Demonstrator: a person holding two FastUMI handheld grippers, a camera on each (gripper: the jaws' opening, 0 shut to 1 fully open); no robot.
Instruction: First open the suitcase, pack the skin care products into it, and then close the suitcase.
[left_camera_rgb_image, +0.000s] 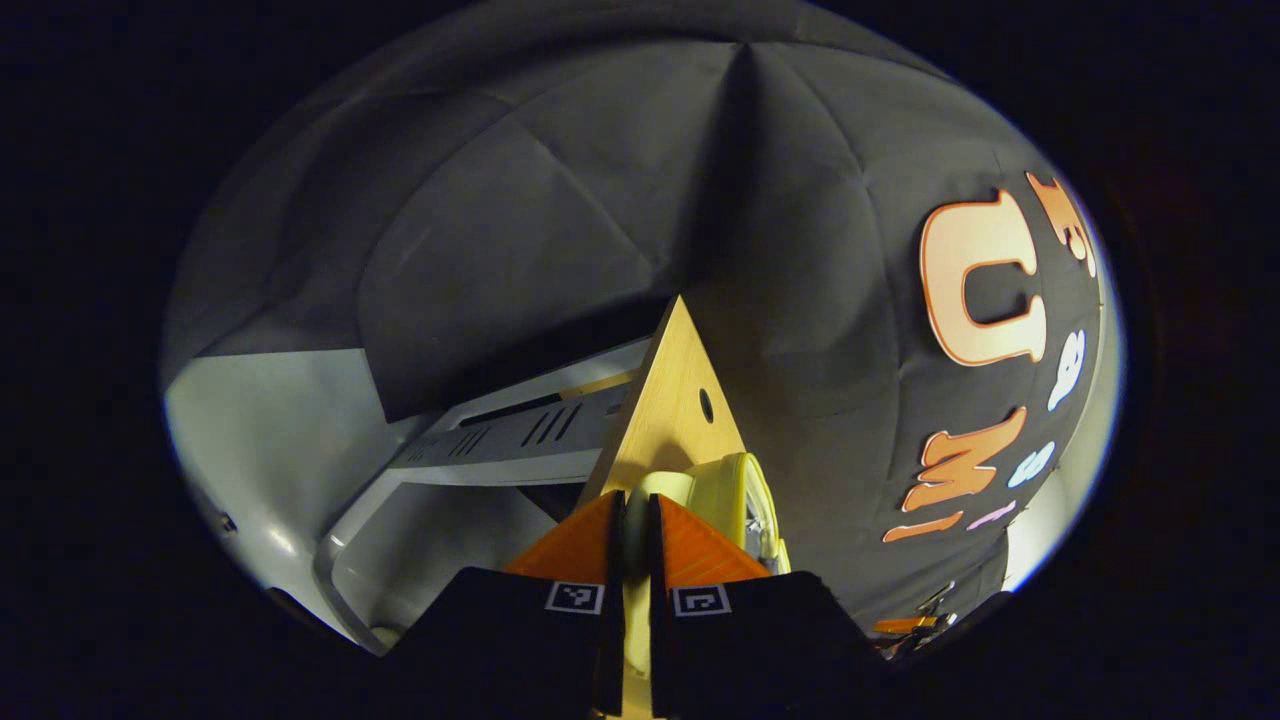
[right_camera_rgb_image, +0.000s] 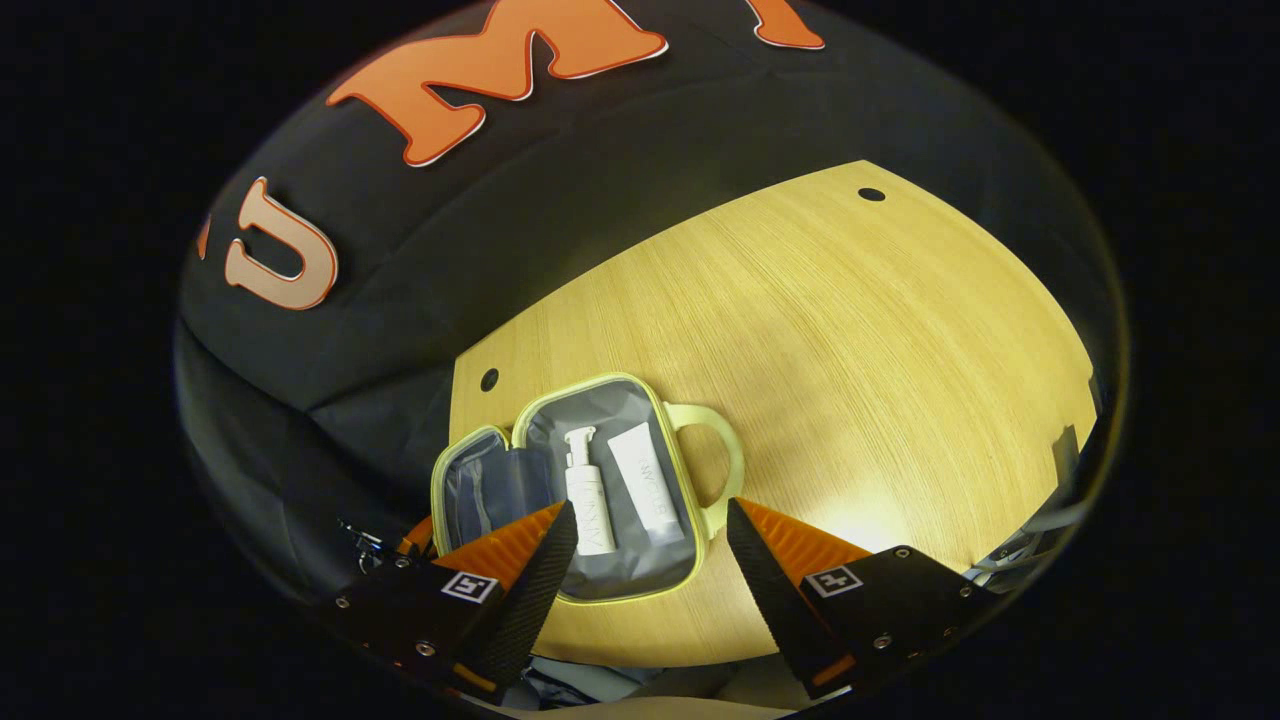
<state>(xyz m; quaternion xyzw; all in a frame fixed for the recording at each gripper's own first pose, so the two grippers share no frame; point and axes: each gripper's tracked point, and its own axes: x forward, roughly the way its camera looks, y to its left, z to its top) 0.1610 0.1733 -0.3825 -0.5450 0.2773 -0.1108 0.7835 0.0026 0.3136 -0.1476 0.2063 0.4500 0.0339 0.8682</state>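
Left gripper (left_camera_rgb_image: 632, 560) — jaws narrow, pinching the suitcase's (right_camera_rgb_image: 610, 480) pale yellow edge. Right gripper (right_camera_rgb_image: 650, 540) — jaws wide, holding nothing, above the suitcase lying open on the wooden table (right_camera_rgb_image: 850, 330). Inside: pump bottle (right_camera_rgb_image: 588, 500) beside tube (right_camera_rgb_image: 645, 480); lettering too small to read.

Pale yellow suitcase (right_camera_rgb_image: 640, 590) with grey lining, white skin care products (right_camera_rgb_image: 615, 490), light woodgrain table (right_camera_rgb_image: 850, 350).
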